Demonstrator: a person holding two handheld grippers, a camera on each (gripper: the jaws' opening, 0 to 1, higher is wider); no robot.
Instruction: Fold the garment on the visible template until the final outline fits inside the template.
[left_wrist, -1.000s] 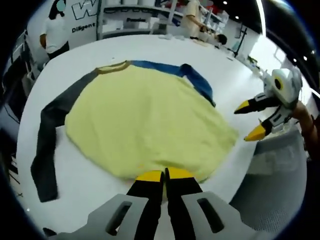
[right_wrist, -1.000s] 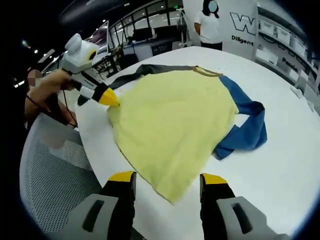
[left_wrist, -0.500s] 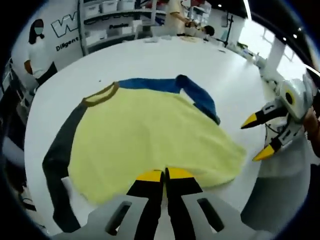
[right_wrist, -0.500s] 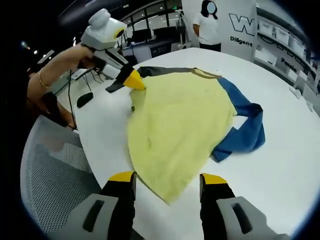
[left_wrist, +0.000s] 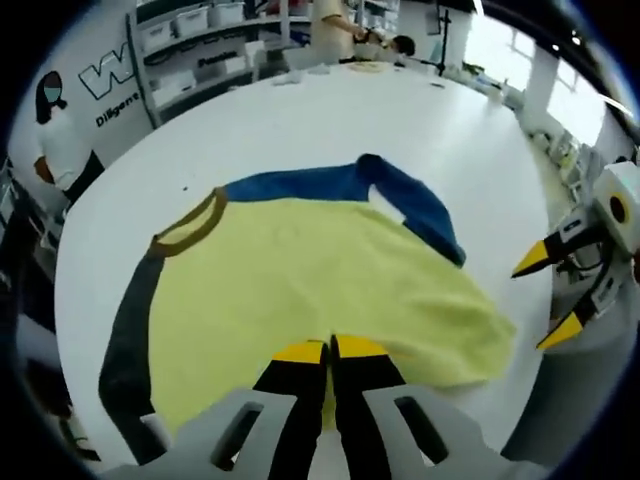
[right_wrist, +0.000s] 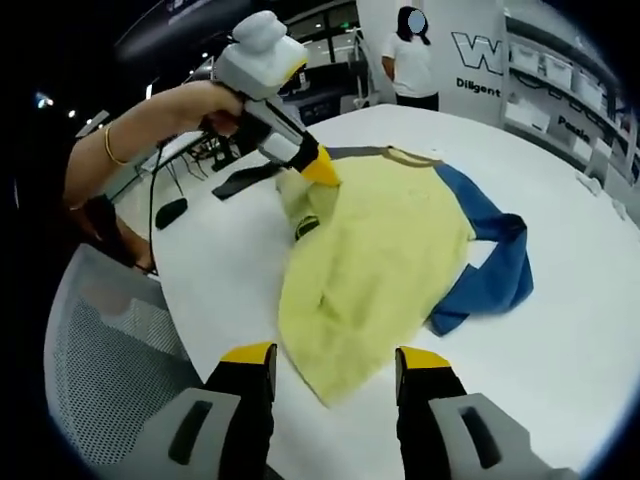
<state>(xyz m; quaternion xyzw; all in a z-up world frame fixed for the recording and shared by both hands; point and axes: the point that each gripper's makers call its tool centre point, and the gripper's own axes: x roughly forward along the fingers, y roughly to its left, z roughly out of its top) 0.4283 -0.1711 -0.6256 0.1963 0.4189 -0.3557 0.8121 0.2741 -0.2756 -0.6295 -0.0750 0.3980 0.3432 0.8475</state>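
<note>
A yellow shirt (right_wrist: 390, 250) with a blue sleeve (right_wrist: 495, 270) and a dark grey sleeve (right_wrist: 250, 178) lies on the white table (right_wrist: 560, 360). My left gripper (right_wrist: 320, 170) is shut on the shirt's yellow hem and holds it lifted over the body near the grey sleeve, so the cloth doubles over itself. In the left gripper view its jaws (left_wrist: 330, 350) pinch the yellow cloth (left_wrist: 300, 270), with the blue sleeve (left_wrist: 400, 195) beyond. My right gripper (right_wrist: 335, 358) stands open just off the near hem, touching nothing; it appears at the table's edge (left_wrist: 555, 295).
A grey mesh chair (right_wrist: 110, 370) sits against the table's near edge. A small black object (right_wrist: 172, 212) with a cable lies on the table by the hand. A person (right_wrist: 415, 60) stands beyond the far edge, and shelves (left_wrist: 200, 40) line the back.
My left gripper has carried the pinched hem up and across the shirt toward the collar side, folding the yellow body over. The right gripper has stayed open near the front hem.
</note>
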